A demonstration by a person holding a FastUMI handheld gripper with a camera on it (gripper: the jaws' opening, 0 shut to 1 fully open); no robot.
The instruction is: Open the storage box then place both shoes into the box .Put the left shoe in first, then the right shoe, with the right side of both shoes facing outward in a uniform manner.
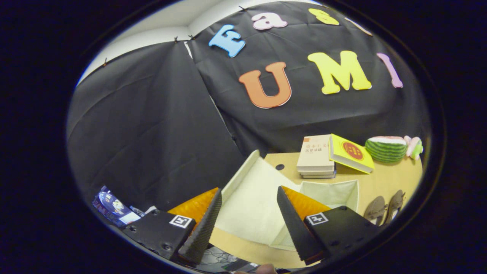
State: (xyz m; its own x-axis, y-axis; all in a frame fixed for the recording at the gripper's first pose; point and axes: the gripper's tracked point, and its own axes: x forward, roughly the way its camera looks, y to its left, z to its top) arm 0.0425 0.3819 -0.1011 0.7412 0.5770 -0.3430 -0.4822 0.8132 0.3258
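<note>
Gripper (249, 217) gapes, released, over the opened storage box (331, 192) (lid flopped toward nine o'clock); shoes (384, 208) at three o'clock.

The pale fabric storage box (335, 192) sits on the light wooden bench (388, 177) with its lid (249, 201) swung open. The spread fingers of the gripper (249, 224) cover the lid's near corners and the box's near wall, so its floor cannot be seen. At the bench's right edge, the pair of brown shoes (384, 208) is cut off at the near end, and left cannot be told from right. Under the cream book (315, 153) lie more books, only their spines visible. Behind the striped green watermelon toy (386, 149), a small pink-and-green soft thing (414, 146) is too small to identify. Off the bench's left edge, a dark blue printed packet (112, 207) is partly hidden.
</note>
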